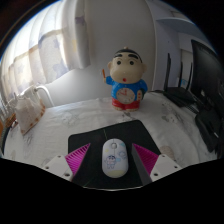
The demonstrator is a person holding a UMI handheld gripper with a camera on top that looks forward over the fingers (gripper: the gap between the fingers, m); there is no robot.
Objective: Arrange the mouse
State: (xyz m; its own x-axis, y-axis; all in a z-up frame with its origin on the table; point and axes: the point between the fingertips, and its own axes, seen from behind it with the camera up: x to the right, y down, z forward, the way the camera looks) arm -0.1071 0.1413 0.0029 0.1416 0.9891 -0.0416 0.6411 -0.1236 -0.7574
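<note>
A white mouse (113,157) with a faint printed pattern lies on a dark mouse mat (100,139) on the white table. It stands between my two fingers, with a gap at each side. My gripper (113,160) is open; its pink pads (79,156) flank the mouse left and right. The mouse rests on the mat on its own.
A cartoon boy figure (126,80) in blue stands beyond the mat at the middle of the table. A clear bag or wrapper (28,103) lies to the left. Dark equipment (190,100) sits at the right. A window wall is behind.
</note>
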